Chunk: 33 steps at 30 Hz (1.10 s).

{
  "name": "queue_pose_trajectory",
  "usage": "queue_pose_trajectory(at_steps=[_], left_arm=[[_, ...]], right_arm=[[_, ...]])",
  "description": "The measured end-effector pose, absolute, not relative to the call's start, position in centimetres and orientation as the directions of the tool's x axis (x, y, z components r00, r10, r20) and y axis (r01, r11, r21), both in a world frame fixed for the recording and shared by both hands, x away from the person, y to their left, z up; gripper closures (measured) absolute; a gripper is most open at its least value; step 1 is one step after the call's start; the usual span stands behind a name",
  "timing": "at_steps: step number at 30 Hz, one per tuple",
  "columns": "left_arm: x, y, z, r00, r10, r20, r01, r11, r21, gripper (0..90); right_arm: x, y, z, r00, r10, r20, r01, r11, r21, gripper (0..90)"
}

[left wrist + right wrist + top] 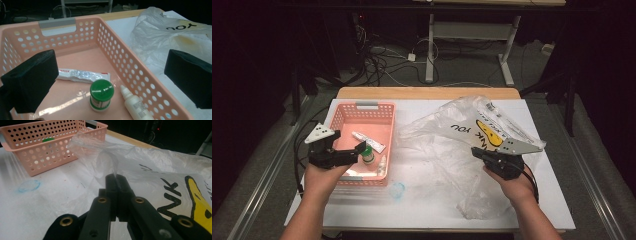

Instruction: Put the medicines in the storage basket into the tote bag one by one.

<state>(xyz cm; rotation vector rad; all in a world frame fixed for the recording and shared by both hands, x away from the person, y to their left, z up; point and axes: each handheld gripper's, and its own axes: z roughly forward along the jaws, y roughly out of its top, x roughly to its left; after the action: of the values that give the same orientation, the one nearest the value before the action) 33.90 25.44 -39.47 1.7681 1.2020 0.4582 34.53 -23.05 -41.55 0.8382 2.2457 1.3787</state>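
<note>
Pinching the plastic bag (150,167) with our right gripper (116,178), fingers clenched on its flimsy, slippery edge, we hold it over the surface (422,200). Our left gripper (110,82) hovers released above the pink basket (140,72), where its view reveals the green-capped jar (101,93).

My table (427,212) has a white top with a pale wooden edge (427,93) at the far side. Beyond it the grey floor (472,70) carries a tangle of cables (377,57), dark and white, on the far left. A second desk stands farther off on white T-shaped legs (430,47). Black curtains (252,75) close the room left and right. Light falls from above; everything far off is dim.
</note>
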Motion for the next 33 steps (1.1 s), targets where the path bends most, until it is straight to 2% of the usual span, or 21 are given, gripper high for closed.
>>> queue_pose_trajectory(at_steps=[10,16,24,25,26,27,29,30,31,33], left_arm=[[37.8,25.6,-40.5,0.423,0.878,-0.225,0.630,-0.106,0.770,5.5],[38.8,25.1,-40.9,0.430,0.877,-0.216,0.664,-0.144,0.734,8.0],[40.0,25.1,-41.6,0.405,0.885,-0.231,0.710,-0.145,0.689,17.2],[40.2,25.0,-41.8,0.406,0.886,-0.223,0.712,-0.154,0.685,24.5],[40.3,25.0,-41.9,0.404,0.890,-0.213,0.713,-0.160,0.683,24.5],[40.5,25.1,-41.9,0.400,0.892,-0.212,0.715,-0.158,0.681,30.1],[41.1,25.3,-42.3,0.370,0.903,-0.217,0.741,-0.146,0.655,46.5],[41.5,25.4,-42.5,0.355,0.910,-0.216,0.762,-0.147,0.631,60.7],[41.8,25.5,-42.7,0.342,0.915,-0.215,0.780,-0.149,0.608,60.7],[42.4,25.5,-43.1,0.327,0.926,-0.189,0.807,-0.170,0.565,78.2]], right_arm=[[34.6,-23.1,-41.7,-0.755,0.656,-0.001,0.295,0.341,0.892,90.0],[34.7,-23.0,-41.7,-0.761,0.649,-0.008,0.291,0.352,0.889,90.0],[34.7,-23.0,-41.7,-0.759,0.651,-0.007,0.292,0.350,0.890,90.0],[34.6,-22.9,-41.7,-0.758,0.652,-0.005,0.295,0.350,0.889,90.0],[34.6,-22.9,-41.7,-0.758,0.652,-0.005,0.295,0.350,0.889,90.0],[34.6,-22.9,-41.7,-0.757,0.653,-0.002,0.298,0.348,0.889,90.0],[34.5,-22.9,-41.7,-0.757,0.653,-0.002,0.298,0.348,0.889,90.0],[34.6,-22.9,-41.7,-0.759,0.651,-0.005,0.294,0.350,0.889,90.0],[34.6,-22.9,-41.7,-0.759,0.651,-0.005,0.294,0.350,0.889,90.0],[34.6,-22.9,-41.7,-0.760,0.650,-0.005,0.294,0.350,0.889,90.0]])
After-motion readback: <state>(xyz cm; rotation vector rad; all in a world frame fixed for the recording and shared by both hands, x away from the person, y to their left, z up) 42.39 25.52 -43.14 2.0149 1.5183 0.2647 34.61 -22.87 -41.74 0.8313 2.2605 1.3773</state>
